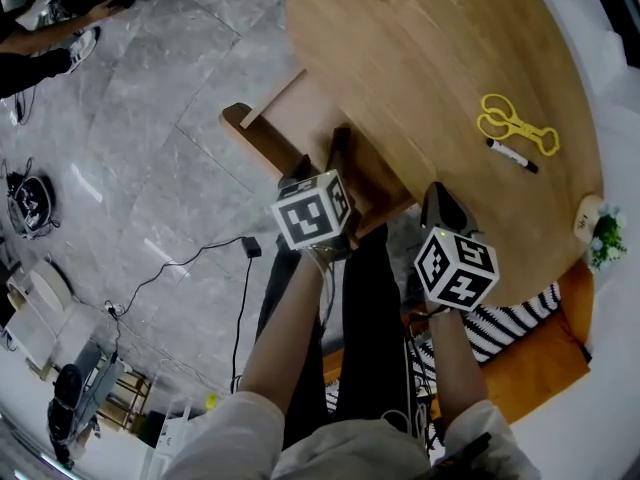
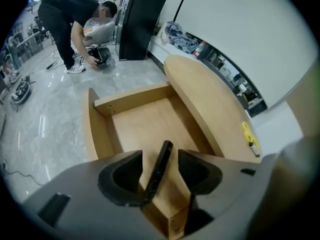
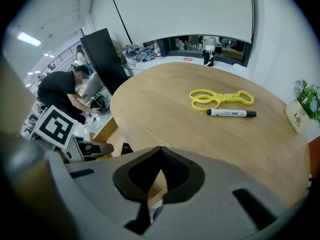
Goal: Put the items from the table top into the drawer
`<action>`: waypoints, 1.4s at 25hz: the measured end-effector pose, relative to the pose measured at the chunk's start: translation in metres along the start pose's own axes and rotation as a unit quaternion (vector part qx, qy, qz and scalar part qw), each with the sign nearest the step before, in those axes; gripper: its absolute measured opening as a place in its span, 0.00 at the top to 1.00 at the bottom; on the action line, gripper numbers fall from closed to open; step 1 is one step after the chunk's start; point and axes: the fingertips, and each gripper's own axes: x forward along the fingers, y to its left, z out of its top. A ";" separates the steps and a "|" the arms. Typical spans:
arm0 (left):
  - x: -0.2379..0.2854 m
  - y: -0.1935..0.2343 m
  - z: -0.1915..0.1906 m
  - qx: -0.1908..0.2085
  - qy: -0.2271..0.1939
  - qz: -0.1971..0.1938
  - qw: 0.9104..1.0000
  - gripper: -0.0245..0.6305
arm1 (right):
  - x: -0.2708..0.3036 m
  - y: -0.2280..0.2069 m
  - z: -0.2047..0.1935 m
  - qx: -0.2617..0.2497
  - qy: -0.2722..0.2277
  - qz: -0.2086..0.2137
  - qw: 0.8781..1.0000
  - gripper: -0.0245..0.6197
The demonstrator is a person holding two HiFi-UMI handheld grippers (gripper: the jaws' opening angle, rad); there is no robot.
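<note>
Wooden tabletop point(image 1: 420, 68) holds yellow scissors point(image 1: 515, 123) and a marker point(image 1: 512, 156) beyond the right gripper point(image 3: 159, 154), whose jaws are pressed together, empty. Over the drawer point(image 2: 150, 119), the left gripper point(image 2: 160, 156) has its jaws apart, a black item point(image 2: 159, 169) tilted between them.

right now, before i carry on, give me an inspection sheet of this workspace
surface: round wooden table, mostly bare
job's things: yellow scissor-shaped tongs and black marker lie side by side on the table; drawer pulled out, nothing seen in the part that shows
clutter: small potted plant at the table's edge
grippers: left gripper open over the drawer, a thin black item leaning between its jaws, not pinched; right gripper shut, empty
cables: black cable across the floor
surroundings: grey tiled floor; a person bends over gear beyond the drawer
</note>
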 end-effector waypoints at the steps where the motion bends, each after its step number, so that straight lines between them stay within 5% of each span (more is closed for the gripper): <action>1: -0.001 0.000 -0.002 0.003 0.004 0.001 1.000 0.66 | 0.000 0.000 -0.001 0.003 -0.001 0.001 1.000 0.97; 13: -0.032 -0.015 0.009 0.053 -0.013 -0.010 0.998 0.67 | -0.018 -0.007 -0.002 0.047 -0.029 -0.008 0.998 0.97; 21: -0.053 -0.066 0.023 0.145 -0.018 -0.039 0.989 0.67 | -0.053 -0.042 0.004 0.100 -0.064 -0.038 0.992 0.97; 26: -0.060 -0.118 0.022 0.241 -0.007 -0.074 0.968 0.67 | -0.076 -0.074 0.003 0.142 -0.083 -0.064 0.984 0.97; 35: -0.049 -0.208 0.013 0.384 0.006 -0.122 0.915 0.66 | -0.102 -0.143 -0.012 0.224 -0.105 -0.114 0.962 0.97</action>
